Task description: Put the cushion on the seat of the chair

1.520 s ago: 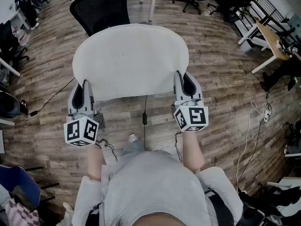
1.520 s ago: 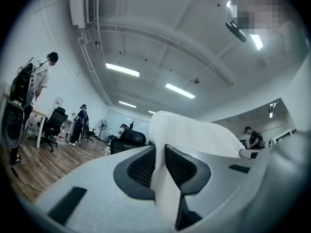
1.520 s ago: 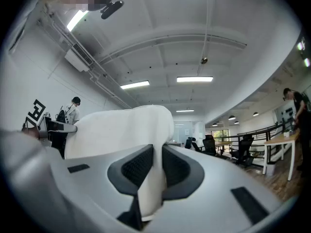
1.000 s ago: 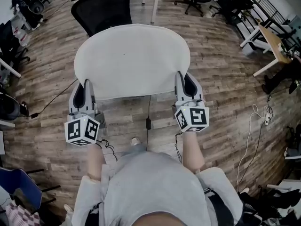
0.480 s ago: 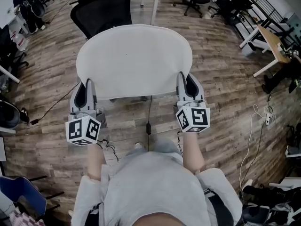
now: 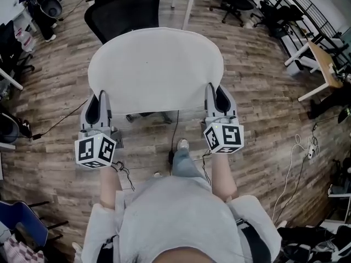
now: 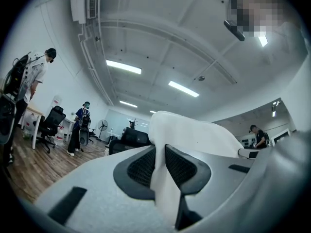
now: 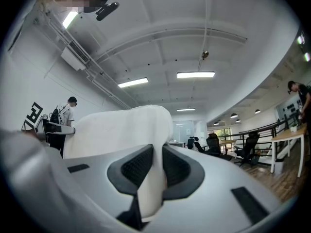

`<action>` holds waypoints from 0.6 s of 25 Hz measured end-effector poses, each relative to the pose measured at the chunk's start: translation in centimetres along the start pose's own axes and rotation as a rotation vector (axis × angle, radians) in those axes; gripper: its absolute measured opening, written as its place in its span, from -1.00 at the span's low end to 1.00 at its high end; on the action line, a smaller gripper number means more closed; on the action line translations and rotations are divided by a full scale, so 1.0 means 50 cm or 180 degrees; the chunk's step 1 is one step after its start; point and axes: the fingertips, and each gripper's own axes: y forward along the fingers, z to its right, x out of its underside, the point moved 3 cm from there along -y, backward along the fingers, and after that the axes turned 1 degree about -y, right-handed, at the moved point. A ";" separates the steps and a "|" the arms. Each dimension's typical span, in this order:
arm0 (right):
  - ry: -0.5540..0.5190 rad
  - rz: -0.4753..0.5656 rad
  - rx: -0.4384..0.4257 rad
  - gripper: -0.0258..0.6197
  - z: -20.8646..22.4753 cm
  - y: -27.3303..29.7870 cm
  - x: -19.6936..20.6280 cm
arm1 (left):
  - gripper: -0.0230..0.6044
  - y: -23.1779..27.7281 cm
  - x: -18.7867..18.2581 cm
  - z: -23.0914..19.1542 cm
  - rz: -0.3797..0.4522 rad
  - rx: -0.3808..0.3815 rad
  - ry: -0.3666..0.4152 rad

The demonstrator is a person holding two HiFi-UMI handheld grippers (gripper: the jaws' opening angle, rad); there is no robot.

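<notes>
Grey left gripper (image 6: 100,100) is clamped on the near-left edge of the cushion (image 6: 156,70). In the left gripper view the white fabric is squeezed between the dark ribbed pads (image 7: 141,166). The cushion is white and oval, held flat in the air above the wood-plank floor (image 6: 263,108). The black mesh chair (image 6: 123,10) shows its back past the cushion's far-left edge. Its seat is not visible. Right gripper (image 6: 215,93) is clamped on the near-right edge, and the right gripper view shows fabric pinched between its pads (image 8: 177,166). A wooden desk (image 6: 321,56) stands far right.
</notes>
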 end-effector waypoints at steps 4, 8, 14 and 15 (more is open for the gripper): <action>0.0023 0.0011 -0.0133 -0.75 0.040 0.087 0.005 | -0.73 0.065 -0.002 0.002 0.0029 -0.0126 0.0044; 0.0043 0.0006 -0.0286 -0.75 0.082 0.172 0.008 | -0.73 0.126 0.001 0.011 0.0049 -0.0279 0.0057; 0.0082 -0.0007 -0.0460 -0.75 0.140 0.274 0.028 | -0.73 0.203 0.022 0.027 0.0049 -0.0463 0.0074; 0.0091 -0.0013 -0.0489 -0.75 0.150 0.288 0.033 | -0.73 0.216 0.026 0.031 0.0048 -0.0494 0.0082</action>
